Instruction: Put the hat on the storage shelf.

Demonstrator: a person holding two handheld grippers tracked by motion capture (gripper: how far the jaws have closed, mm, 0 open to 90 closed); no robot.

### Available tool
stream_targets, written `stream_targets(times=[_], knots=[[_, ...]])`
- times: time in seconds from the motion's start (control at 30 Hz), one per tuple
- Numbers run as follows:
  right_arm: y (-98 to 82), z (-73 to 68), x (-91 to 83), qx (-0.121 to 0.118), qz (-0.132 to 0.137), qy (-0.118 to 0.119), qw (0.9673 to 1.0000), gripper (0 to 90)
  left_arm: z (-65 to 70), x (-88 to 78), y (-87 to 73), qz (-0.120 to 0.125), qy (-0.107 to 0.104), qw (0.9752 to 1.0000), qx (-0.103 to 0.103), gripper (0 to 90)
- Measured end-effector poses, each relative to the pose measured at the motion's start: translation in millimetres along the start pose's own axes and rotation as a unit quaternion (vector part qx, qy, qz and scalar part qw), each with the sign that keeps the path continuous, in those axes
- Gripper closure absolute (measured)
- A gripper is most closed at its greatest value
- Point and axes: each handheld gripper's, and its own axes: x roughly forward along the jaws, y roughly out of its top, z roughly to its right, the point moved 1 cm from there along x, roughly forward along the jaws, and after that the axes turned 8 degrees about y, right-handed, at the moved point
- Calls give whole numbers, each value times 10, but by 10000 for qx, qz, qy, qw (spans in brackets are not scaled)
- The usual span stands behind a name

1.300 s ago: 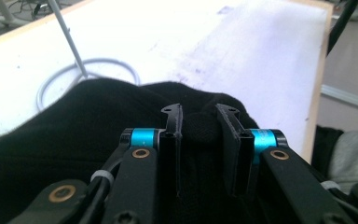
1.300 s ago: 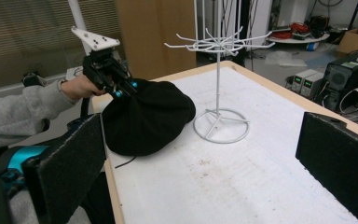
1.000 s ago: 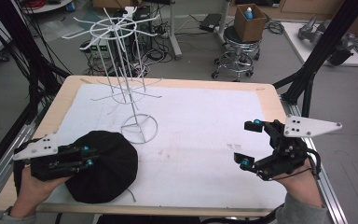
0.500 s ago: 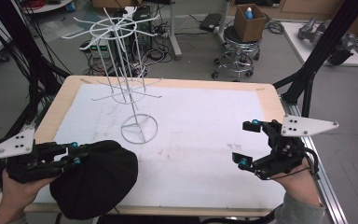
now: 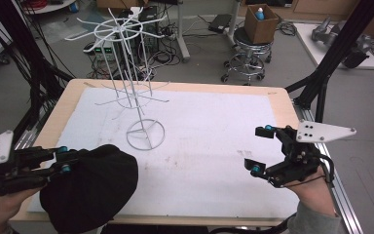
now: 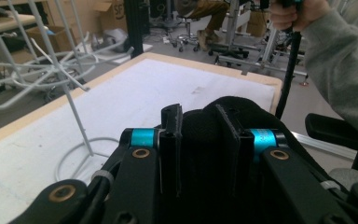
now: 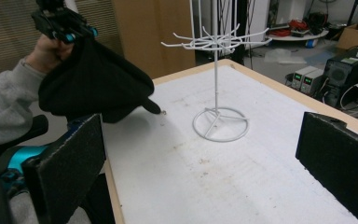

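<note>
1. Pinching the black hat [image 5: 90,187], the left gripper [image 5: 63,161] holds it clear of the table's [image 5: 214,161] near left corner; the cloth hangs from the closed jaws.
2. Holding nothing, the right gripper [image 5: 260,148] hovers at the right edge, jaws wide apart.
3. A white wire rack [image 5: 143,134] stands on the table between them, nearer the hat and apart from it.

This is a lab or workshop. A wooden table [image 5: 282,100] topped with a white sheet stands inside a black metal frame [image 5: 331,63]. Cables [image 5: 9,58] trail across the grey floor, alongside bench power supplies [image 7: 307,74], a rolling stool [image 5: 248,58] and cardboard boxes [image 5: 262,22].
</note>
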Motion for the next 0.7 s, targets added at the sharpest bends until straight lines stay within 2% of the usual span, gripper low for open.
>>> stream_targets(times=[0.13, 0.23, 0.4, 0.53, 0.7], knots=[[-5, 17, 40, 60, -63, 21, 10000, 8, 9, -114, 119, -120, 150, 9997, 143, 717], [-18, 38, 75, 106, -132, 30, 9999, 8, 4, -164, 219, -137, 221, 9995, 177, 717], [-27, 50, 75, 126, -130, 26, 9998, 8, -36, -276, 424, 77, 162, 9996, 199, 717], [-26, 51, 75, 129, -123, 43, 9998, 8, -71, -373, 595, 265, 209, 9990, 276, 717], [-36, 70, 92, 141, -158, 51, 9998, 8, -128, -453, 770, 322, 266, 9986, 320, 717]])
